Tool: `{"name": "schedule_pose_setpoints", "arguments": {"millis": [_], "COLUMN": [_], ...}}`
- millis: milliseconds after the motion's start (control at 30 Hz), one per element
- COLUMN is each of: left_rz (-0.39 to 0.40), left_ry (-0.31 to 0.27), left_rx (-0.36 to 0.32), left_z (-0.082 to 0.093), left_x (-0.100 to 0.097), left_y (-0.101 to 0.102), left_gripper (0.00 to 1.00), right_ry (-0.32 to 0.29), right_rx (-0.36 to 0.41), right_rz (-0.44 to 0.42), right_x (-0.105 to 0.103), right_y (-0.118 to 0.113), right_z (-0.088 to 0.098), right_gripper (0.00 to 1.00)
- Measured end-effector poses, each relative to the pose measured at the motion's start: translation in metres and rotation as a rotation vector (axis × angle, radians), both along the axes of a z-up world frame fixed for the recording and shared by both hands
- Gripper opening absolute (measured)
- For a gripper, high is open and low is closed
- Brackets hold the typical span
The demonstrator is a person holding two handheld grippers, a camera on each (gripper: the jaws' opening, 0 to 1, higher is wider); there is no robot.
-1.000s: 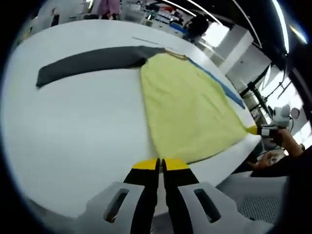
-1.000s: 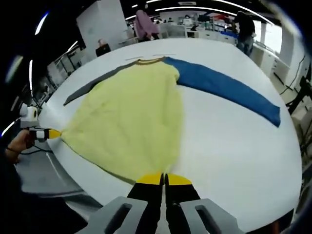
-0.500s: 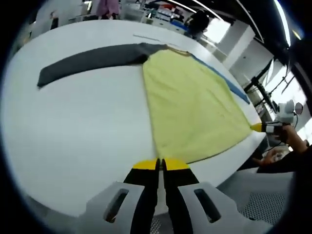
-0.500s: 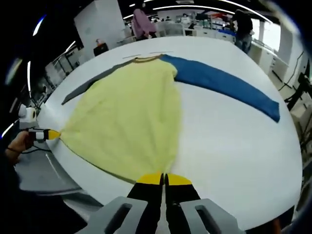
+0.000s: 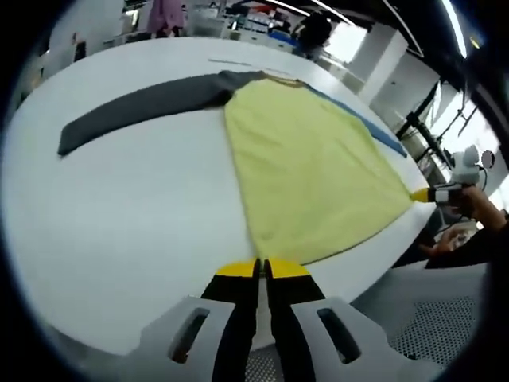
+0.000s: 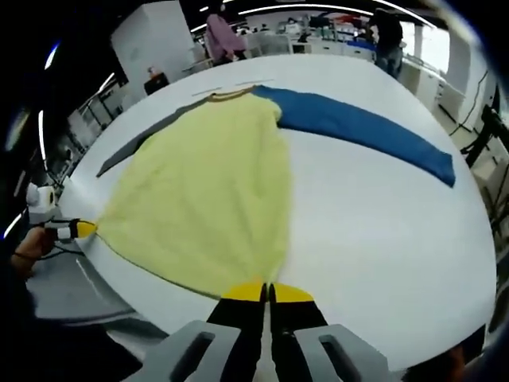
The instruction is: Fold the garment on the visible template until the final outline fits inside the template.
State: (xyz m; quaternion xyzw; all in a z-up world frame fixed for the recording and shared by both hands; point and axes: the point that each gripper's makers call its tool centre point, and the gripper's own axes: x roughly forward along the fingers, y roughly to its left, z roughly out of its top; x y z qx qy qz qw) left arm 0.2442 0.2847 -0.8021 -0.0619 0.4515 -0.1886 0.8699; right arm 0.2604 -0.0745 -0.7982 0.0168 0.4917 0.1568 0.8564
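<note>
Left gripper view: our left gripper (image 5: 261,269) fingers pinch one hem corner of the long-sleeved shirt (image 5: 310,171); our right gripper (image 6: 266,292) fingers pinch the other. It lies flat on the worktop (image 5: 127,215), unfolded; all folds remain.

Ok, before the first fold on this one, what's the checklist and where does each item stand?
1. Left gripper shut on a hem corner of the shirt: ok.
2. Right gripper shut on the other hem corner: ok.
3. Yellow body lying flat on the table, hem stretched between the grippers: ok.
4. Grey sleeve spread out flat: ok.
5. Blue sleeve spread out flat: ok.
6. Template outline visible under the shirt: cannot tell; only a thin line shows past the collar.
</note>
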Motion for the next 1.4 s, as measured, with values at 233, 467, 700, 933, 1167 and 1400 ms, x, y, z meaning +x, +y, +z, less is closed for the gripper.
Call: {"name": "schedule_pose_setpoints", "arguments": {"millis": [233,467,700,933,1167,1400], "left_rz": [-0.015,-0.011,-0.032,-0.08,-0.101,-0.151], "left_ry": [-0.069,-0.173,-0.257,-0.375,-0.478,-0.531], "left_rx": [-0.008,-0.053,-0.078,-0.11,-0.135,-0.134], "left_z": [0.011,0.029,0.047,0.068,0.082,0.092], "left_x": [0.009,0.028,0.041,0.05,0.062,0.067], "left_y": [0.002,0.005,-0.003,-0.019,-0.026,-0.033], "left_gripper": [0.08,0.27,0.42,0.59,0.74,0.84], "right_ry": [-0.011,-0.08,-0.155,-0.206,-0.234,-0.279], "right_rx": [0.004,0.044,0.07,0.068,0.018,0.031], "right_rz": [0.025,0.031,0.033,0.021,0.004,-0.071], "right_x": [0.0,0.014,0.032,0.049,0.069,0.098], "right_y": [0.0,0.001,-0.003,-0.019,-0.049,-0.081], "right_z": [0.003,0.022,0.037,0.045,0.048,0.054], "right_gripper": [0.1,0.33,0.54,0.71,0.83,0.89]}}
